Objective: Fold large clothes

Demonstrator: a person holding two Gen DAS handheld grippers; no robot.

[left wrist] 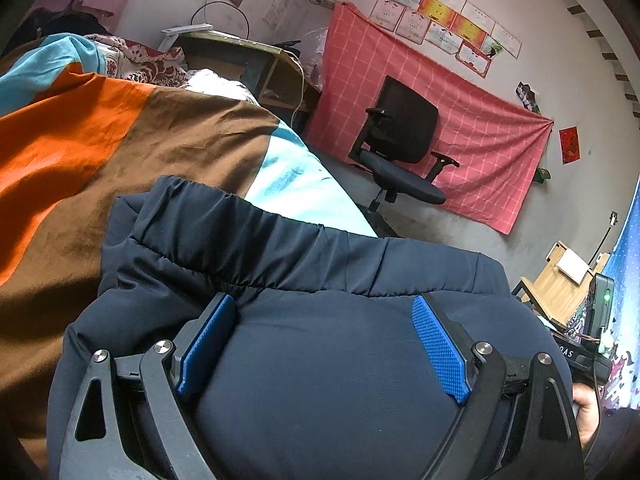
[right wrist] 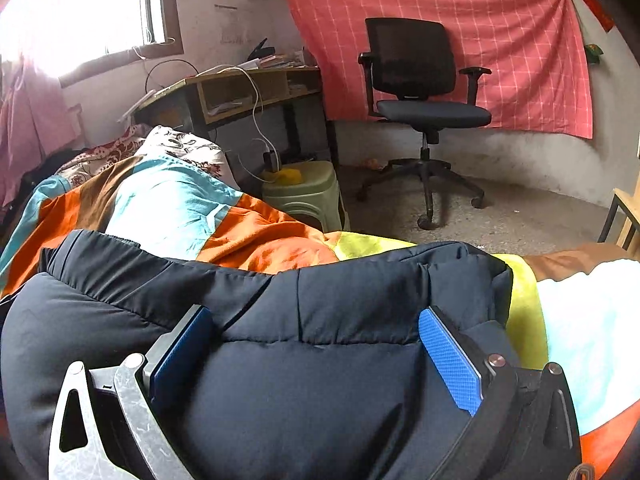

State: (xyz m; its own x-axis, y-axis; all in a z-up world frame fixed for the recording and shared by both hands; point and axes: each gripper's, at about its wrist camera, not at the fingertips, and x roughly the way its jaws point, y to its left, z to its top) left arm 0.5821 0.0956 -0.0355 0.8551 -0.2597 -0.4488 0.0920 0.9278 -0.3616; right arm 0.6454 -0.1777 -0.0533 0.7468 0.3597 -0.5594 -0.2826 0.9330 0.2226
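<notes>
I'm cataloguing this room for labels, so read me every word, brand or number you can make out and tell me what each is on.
"AS": end of a white word on the black device at the left wrist view's right edge; the rest is hidden.
Certificates on the wall: print too small to read.
White sheet beside them: too faint.
Red paper: nothing legible.
Navy padded jacket: no label showing.

The right gripper is standing wide-jawed over a puffy navy quilted jacket lying on the colour-blocked bedspread's near edge.
</notes>
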